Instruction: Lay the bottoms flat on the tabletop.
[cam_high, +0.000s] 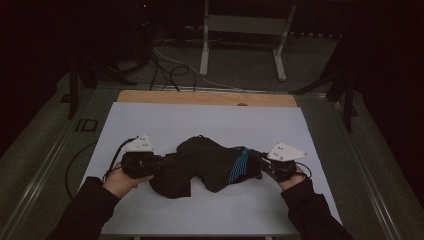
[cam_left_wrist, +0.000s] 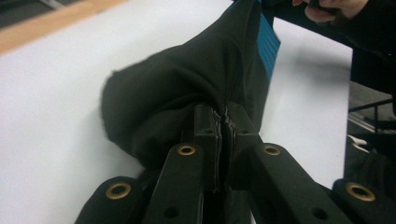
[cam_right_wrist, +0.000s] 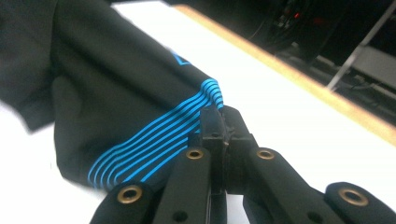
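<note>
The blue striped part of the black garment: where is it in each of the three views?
High view: blue stripes right of centre, beside the right gripper.
Left gripper view: upper right, far end.
Right gripper view: centre, at the closed jaws.
Shared landmark: wooden table edge.

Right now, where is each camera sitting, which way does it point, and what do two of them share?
High view: above the near table edge, looking forward and down; both forearms, left gripper, right gripper.
Left gripper view: on the left gripper, facing the black garment.
Right gripper view: on the right gripper, facing the blue stripes.
Shared: garment, white table.
</note>
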